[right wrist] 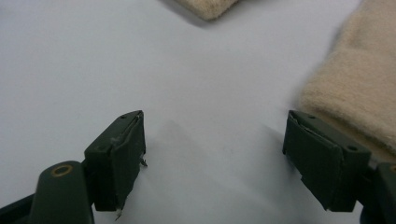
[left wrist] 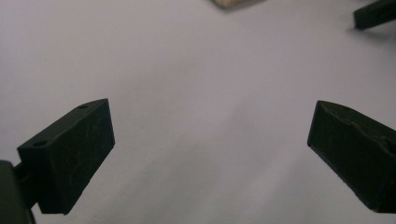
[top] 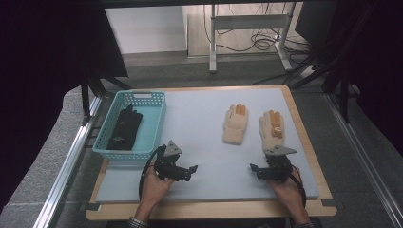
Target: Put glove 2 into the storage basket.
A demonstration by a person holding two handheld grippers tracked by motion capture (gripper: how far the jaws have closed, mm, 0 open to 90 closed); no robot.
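Observation:
Two cream gloves with orange fingertips lie flat on the grey mat, the left glove [top: 235, 124] and the right glove [top: 272, 129]. A black glove [top: 124, 127] rests in the teal basket [top: 159, 124] at the mat's left. My left gripper [top: 192, 169] is open above bare mat near the front, its jaws wide apart [left wrist: 210, 154]. My right gripper [top: 254, 169] is open too, just in front of the right glove's cuff [right wrist: 359, 88], which lies beside its right jaw. The left glove's cuff [right wrist: 208, 7] peeks in at the top of the right gripper view.
The grey mat [top: 204, 142] covers a wooden table. A metal rail [top: 71, 161] runs along the left side. Beyond the table stand desk legs and loose cables [top: 256, 42] on the floor.

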